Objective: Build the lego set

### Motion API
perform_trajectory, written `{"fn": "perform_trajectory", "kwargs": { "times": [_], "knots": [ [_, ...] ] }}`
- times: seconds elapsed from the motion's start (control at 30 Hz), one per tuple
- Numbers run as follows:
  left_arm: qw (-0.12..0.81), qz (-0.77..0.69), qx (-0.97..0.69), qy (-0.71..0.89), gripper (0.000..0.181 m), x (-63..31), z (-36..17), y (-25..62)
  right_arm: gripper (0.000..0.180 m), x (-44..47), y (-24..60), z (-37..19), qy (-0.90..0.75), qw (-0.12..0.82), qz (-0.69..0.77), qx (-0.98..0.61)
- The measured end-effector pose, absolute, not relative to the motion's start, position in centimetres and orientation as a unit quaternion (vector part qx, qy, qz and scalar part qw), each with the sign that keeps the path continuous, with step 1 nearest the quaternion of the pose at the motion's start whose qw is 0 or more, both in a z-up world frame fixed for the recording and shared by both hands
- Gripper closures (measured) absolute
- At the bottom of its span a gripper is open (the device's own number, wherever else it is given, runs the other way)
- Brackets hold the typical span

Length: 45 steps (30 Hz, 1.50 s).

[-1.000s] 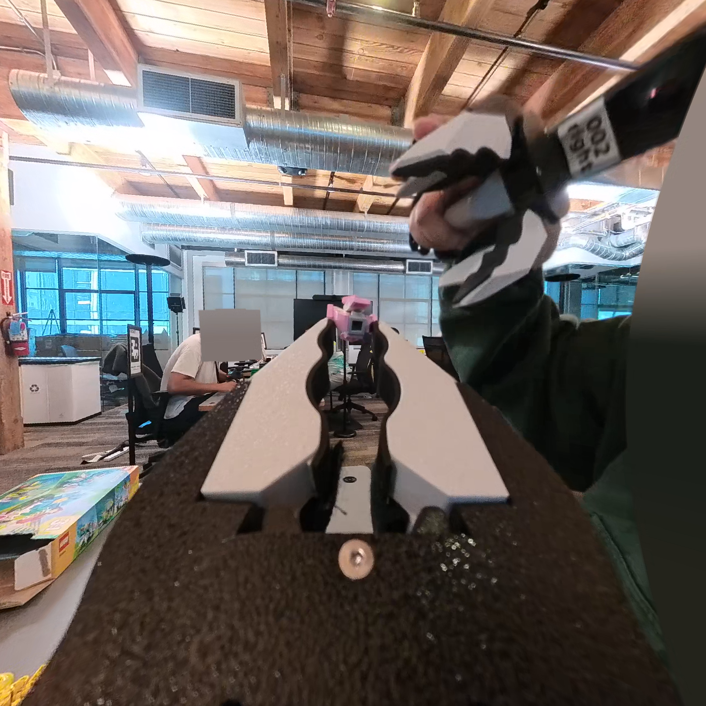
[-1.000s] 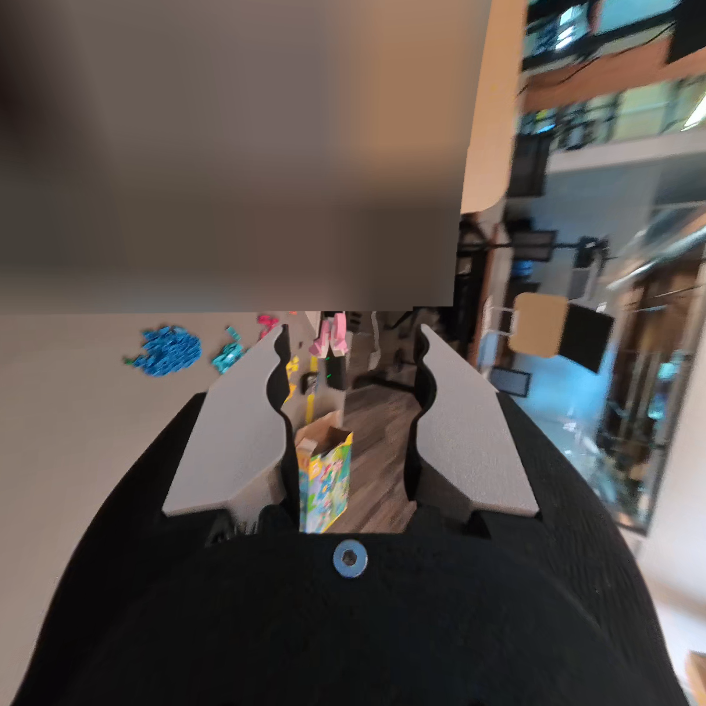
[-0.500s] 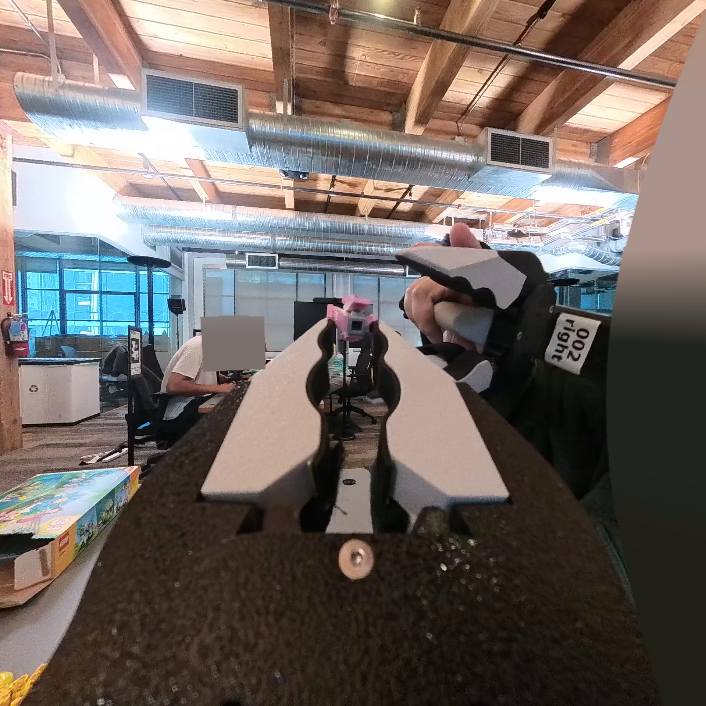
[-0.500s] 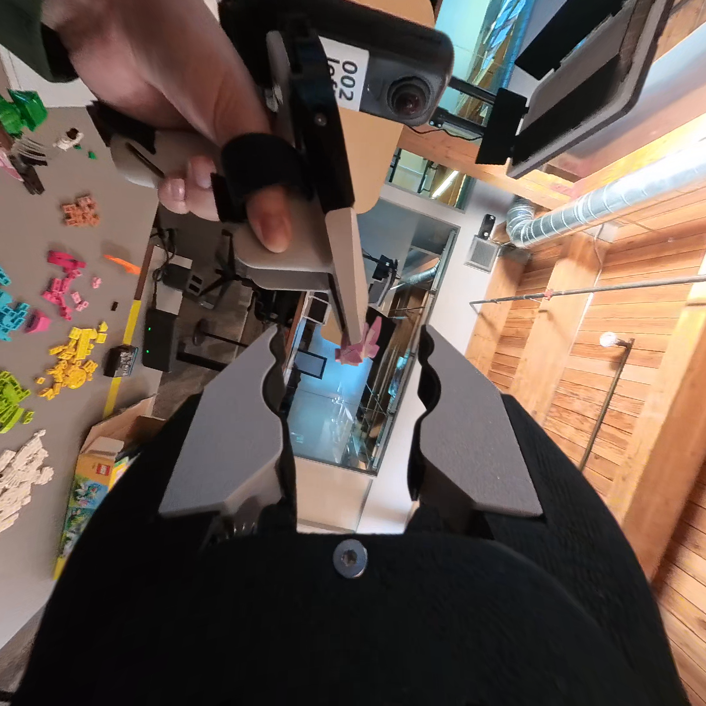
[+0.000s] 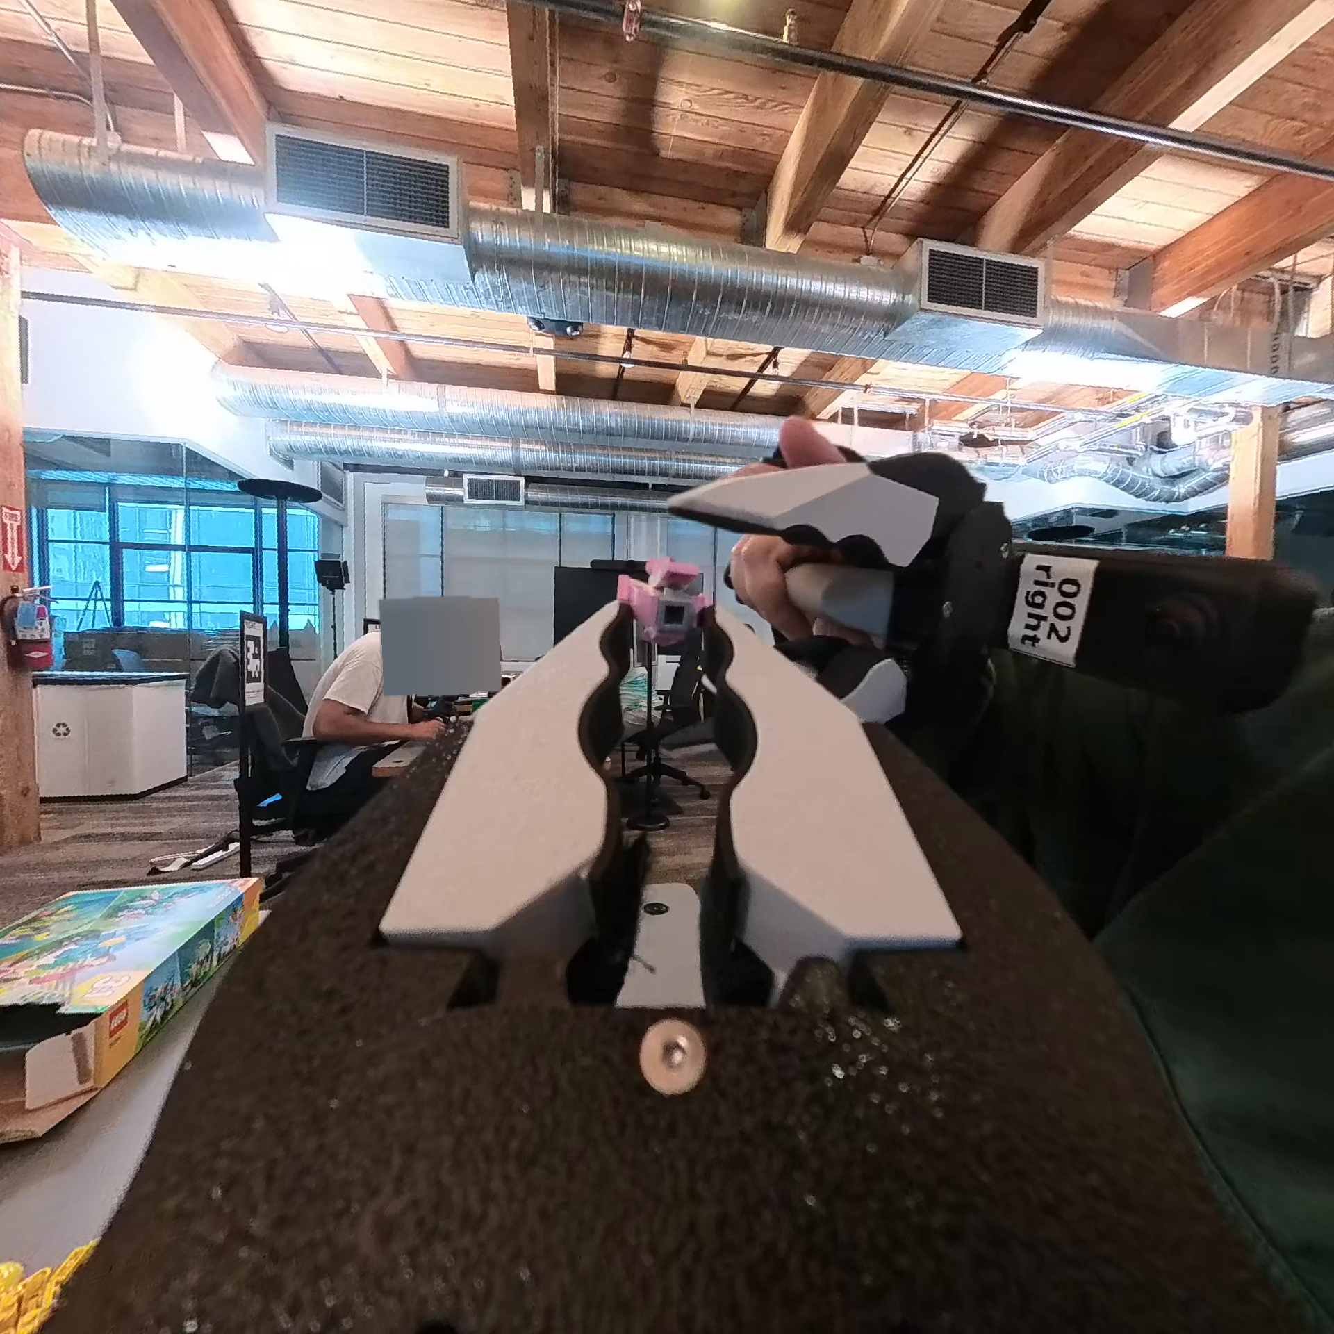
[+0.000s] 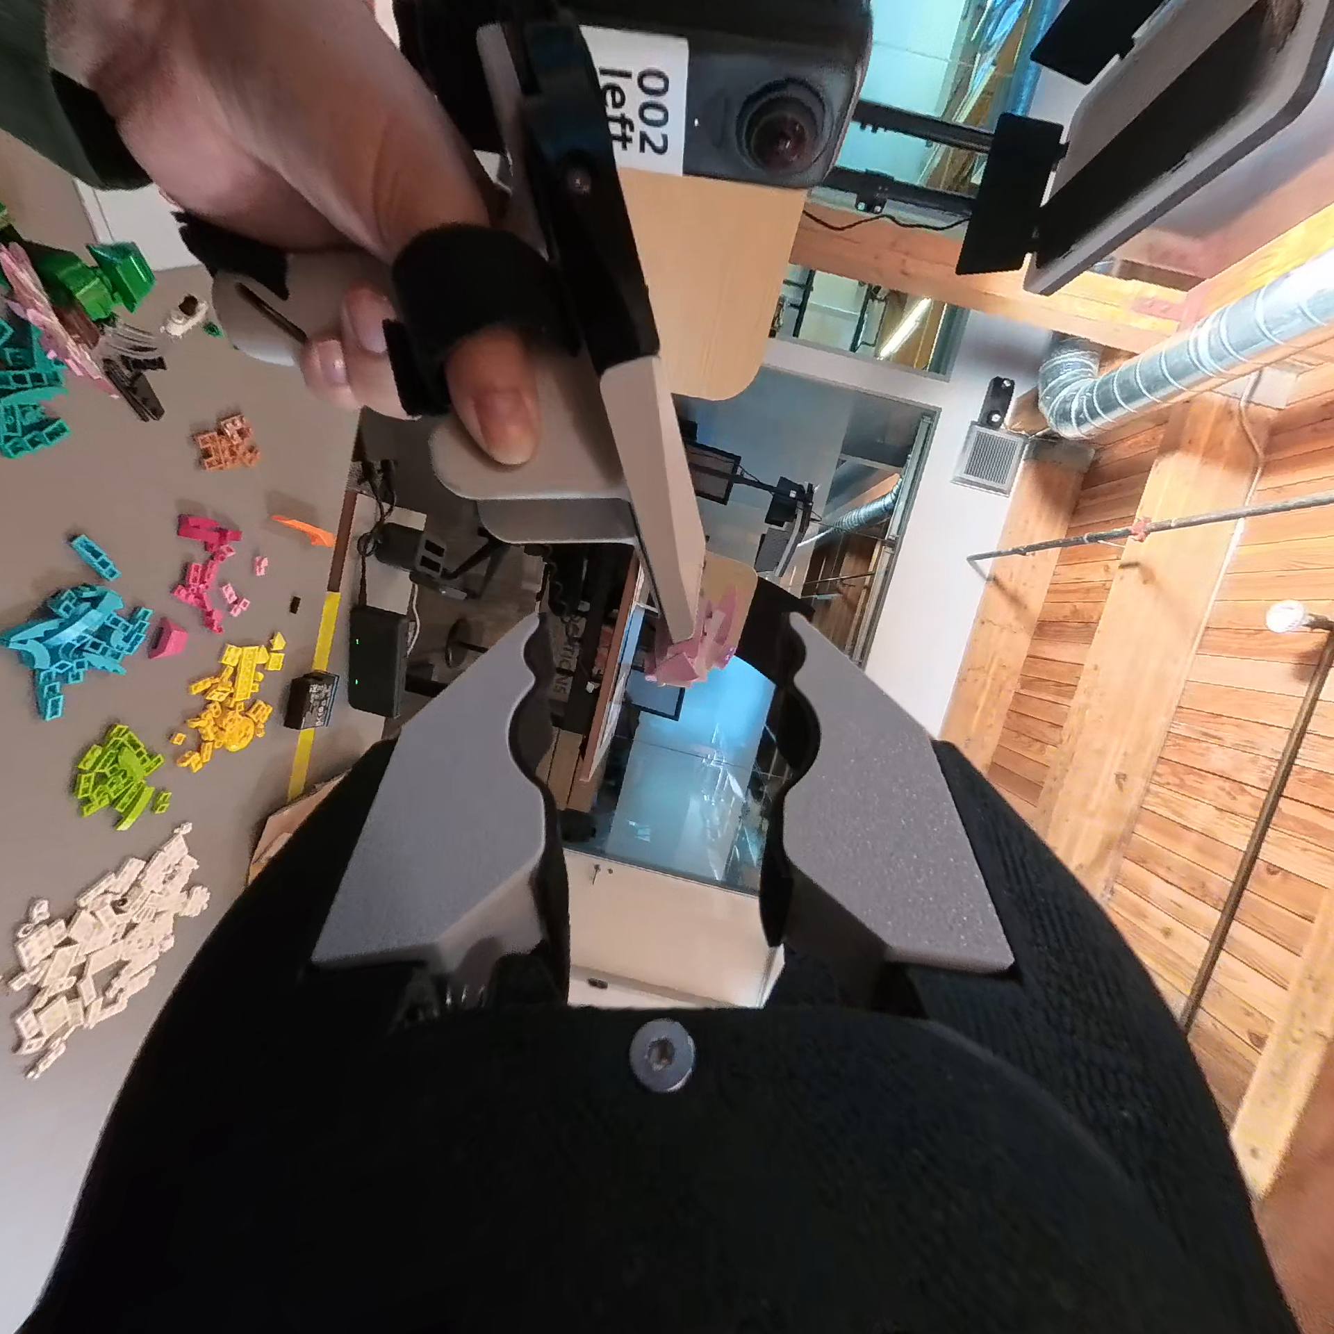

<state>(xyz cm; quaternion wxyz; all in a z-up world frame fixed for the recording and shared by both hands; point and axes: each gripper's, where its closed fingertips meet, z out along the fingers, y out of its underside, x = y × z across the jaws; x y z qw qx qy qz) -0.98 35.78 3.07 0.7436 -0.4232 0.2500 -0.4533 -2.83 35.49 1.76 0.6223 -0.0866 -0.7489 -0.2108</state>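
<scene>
My left gripper [image 5: 664,621] is shut on a small pink lego piece [image 5: 668,610] with a grey square face and holds it up in the air, well above the table. My right gripper [image 6: 664,635] is open and empty, turned sideways, with its jaws on either side of the pink piece [image 6: 693,646]. In the left wrist view the right gripper [image 5: 787,570] comes in from the right, one finger above the piece. In the right wrist view a hand [image 6: 289,180] holds the left gripper.
Sorted heaps of bricks lie on the grey table [image 6: 43,462]: teal [image 6: 65,642], pink [image 6: 206,577], yellow [image 6: 231,693], lime [image 6: 119,776], white [image 6: 101,938], orange [image 6: 227,440]. A green and pink build [image 6: 65,303] stands farther along. The open set box [image 5: 101,967] lies at the left. Both grippers' tips are close together, under 4 cm apart.
My right gripper has swung down from above and come level with the pink piece, closing in until its open jaws bracket it. My left gripper has held still.
</scene>
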Motion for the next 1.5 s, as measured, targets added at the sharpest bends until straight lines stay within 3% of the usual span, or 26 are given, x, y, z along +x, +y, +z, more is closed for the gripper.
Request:
{"fn": "perform_trajectory", "kwargs": {
  "times": [1.5],
  "knots": [
    [0.733, -0.454, -0.434, 0.259, 0.163, -0.2, 2.5, 36.3, 0.149, -2.7, 36.8, 1.5, -0.747, 0.584, -0.318, -0.025]
  ]
}}
